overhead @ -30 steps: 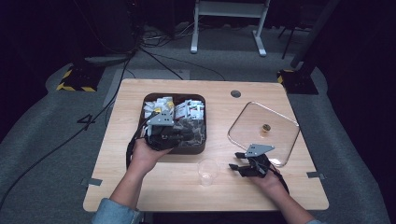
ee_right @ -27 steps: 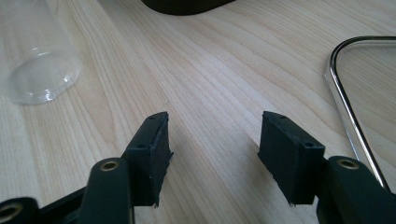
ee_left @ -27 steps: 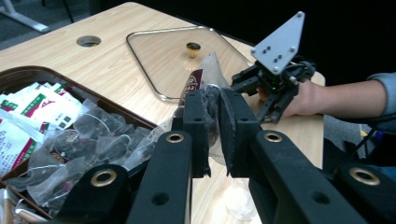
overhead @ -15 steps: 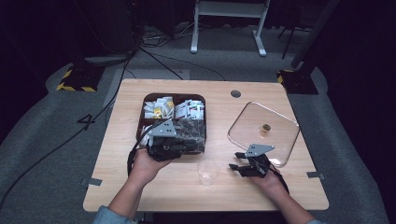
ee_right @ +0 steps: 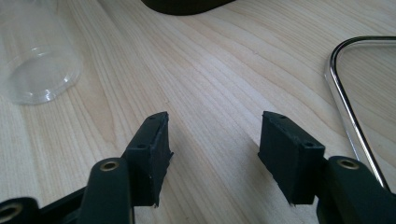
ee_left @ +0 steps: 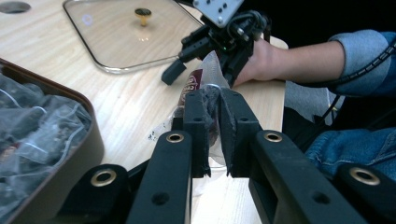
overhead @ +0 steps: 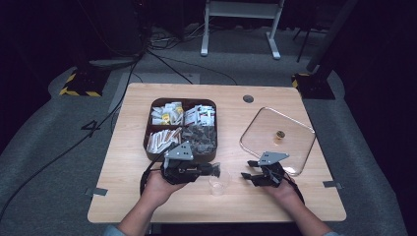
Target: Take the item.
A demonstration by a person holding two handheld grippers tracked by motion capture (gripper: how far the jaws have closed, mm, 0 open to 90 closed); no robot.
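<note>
My left gripper (overhead: pixel 215 170) is shut on a small clear packet (ee_left: pixel 206 77) with dark contents and a red label; the packet sticks up from between the closed jaws. The gripper hangs just in front of the brown compartment tray (overhead: pixel 153 150), its tips right beside a clear plastic cup (overhead: pixel 219 181) that stands upright on the table. My right gripper (overhead: pixel 250 176) rests low over the wood to the right of the cup, open with nothing between its fingers (ee_right: pixel 154 140). The cup (ee_right: pixel 35 65) lies off that gripper's left.
The tray holds several sachets and packets in its compartments. A square glass lid (overhead: pixel 295 147) with a gold knob (overhead: pixel 280 134) lies flat at the right, its metal rim (ee_right: pixel 348 119) close to my right gripper. A grommet hole (overhead: pixel 248 98) sits near the far edge.
My left gripper has come off the tray's front compartment, moving toward the person and to the right and sinking, with the packet in its jaws. The right gripper has stayed put.
</note>
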